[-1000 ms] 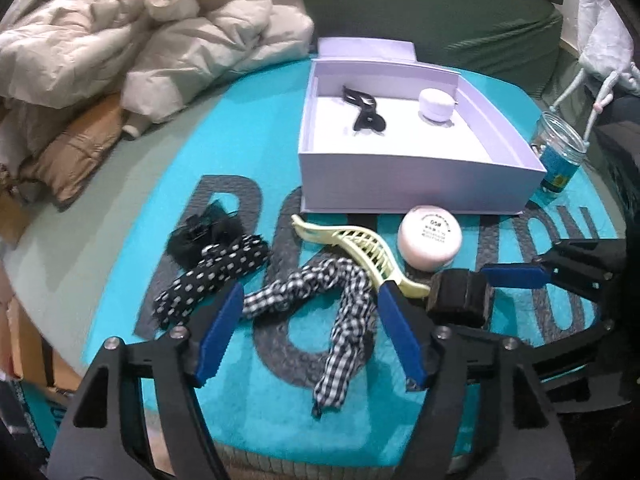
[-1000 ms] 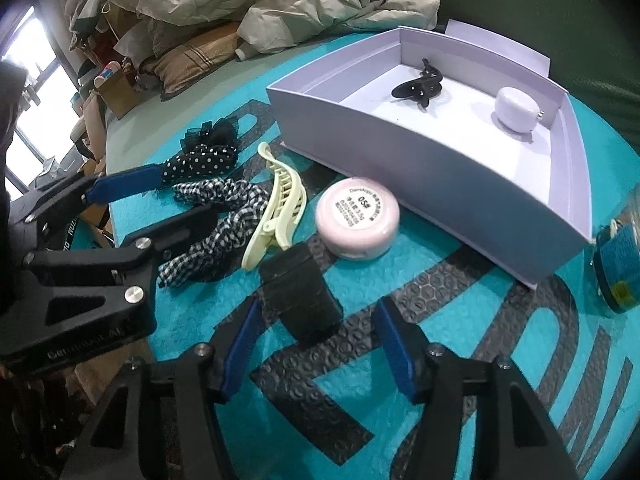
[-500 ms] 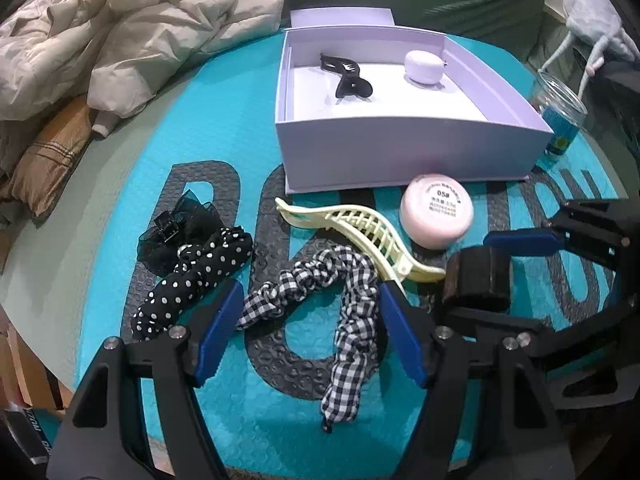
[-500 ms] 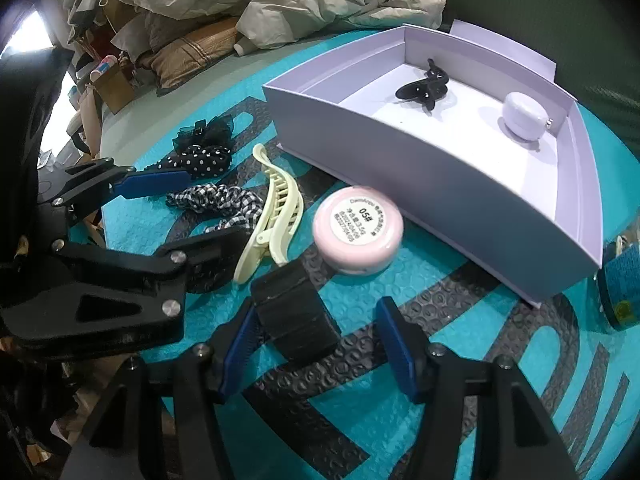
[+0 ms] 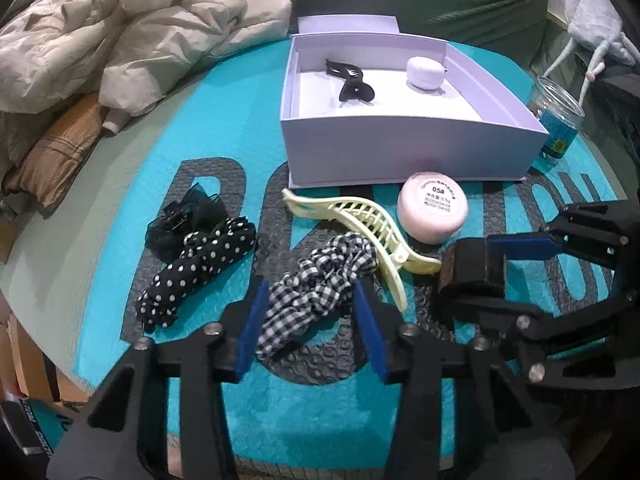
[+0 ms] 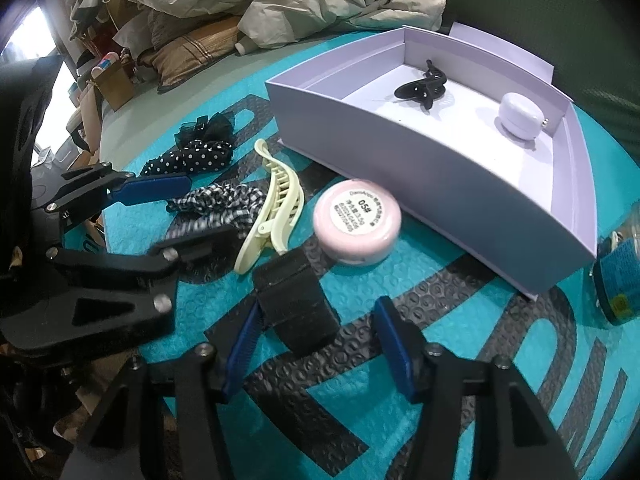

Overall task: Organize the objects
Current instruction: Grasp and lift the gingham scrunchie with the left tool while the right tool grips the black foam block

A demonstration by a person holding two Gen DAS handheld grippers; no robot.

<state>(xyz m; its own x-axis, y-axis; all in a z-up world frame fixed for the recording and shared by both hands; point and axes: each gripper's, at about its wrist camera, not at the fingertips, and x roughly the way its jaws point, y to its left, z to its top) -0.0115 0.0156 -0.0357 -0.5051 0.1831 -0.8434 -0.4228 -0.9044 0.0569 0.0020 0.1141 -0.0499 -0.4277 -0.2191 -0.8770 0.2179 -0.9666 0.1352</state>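
Left gripper (image 5: 306, 312) is over the mat with its jaws closing; the checked scrunchie (image 5: 320, 280) lies bunched between the blue pads, and I judge the pads are at the fabric's edges but not yet pressing. Right gripper (image 6: 316, 334) is also closing, around the black block (image 6: 296, 300); its left pad looks to be against the block's side, while a gap shows at the right pad, so no clamp yet

Where things are: lilac box (image 5: 400, 148) stands open at the far side of the teal mat (image 5: 240, 120), holding a black claw clip (image 5: 352, 82) and a small white round case (image 5: 425, 73). Outside it, on the mat: pink compact (image 5: 432, 212) just in front of the box wall, cream claw clip (image 5: 360, 220) beside it and touching the scrunchie, dotted scrunchie (image 5: 200, 268) and black mesh bow (image 5: 184, 216) further left. Glass jar (image 5: 558, 120) sits by the box's right corner

Step in hand, my reading: double pick, both hands seizing one item each for the box

Next move calls for: finish both closures, check the scrunchie is gathered and not trailing onto the cream clip, lift clear, carry over the near wall, release inside. Risk: the soft fabric may drag the clip along
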